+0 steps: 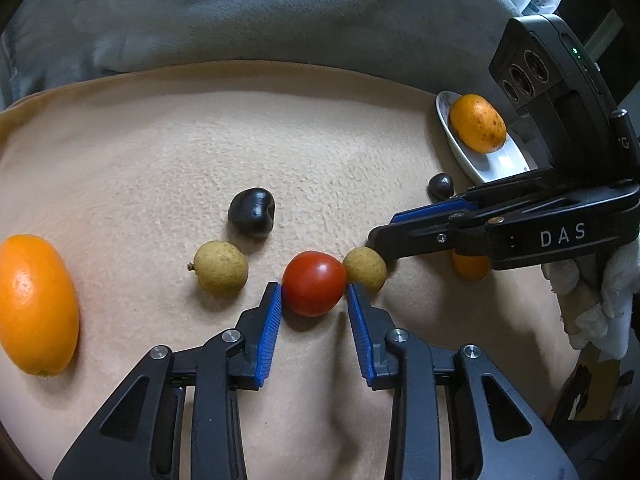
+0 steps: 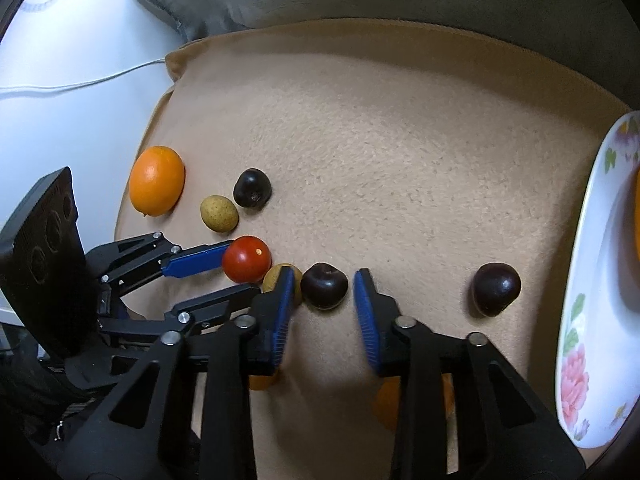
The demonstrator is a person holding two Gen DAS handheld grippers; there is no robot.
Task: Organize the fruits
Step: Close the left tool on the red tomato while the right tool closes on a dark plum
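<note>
Currently: left tongs (image 1: 314,292) clenched on the tomato (image 1: 314,282), ribbed blue pads against both flanks. It sits on the cloth (image 1: 200,140), not lifted. Skin is smooth, glossy and round, so my guess is a light squeeze only.

Right tongs (image 2: 325,280) straddle a dark cherry (image 2: 324,285). The left pad is about touching, with a visible gap at the right pad, so not gripped yet.

A rough tan longan (image 1: 365,270) touches the tomato's right side and crowds both pickups. It will likely get nudged.

Further out:
- Left: a second longan (image 1: 221,268), another cherry (image 2: 252,187) and a waxy orange oval fruit (image 1: 38,304).
- Right: a third cherry (image 2: 496,288) near the floral plate (image 2: 592,280), which already holds a speckled orange fruit (image 1: 478,122). Presumably that's the drop point.

The nappy beige fleece stops the fruit rolling. Far side is a grey blanket (image 1: 280,12).
</note>
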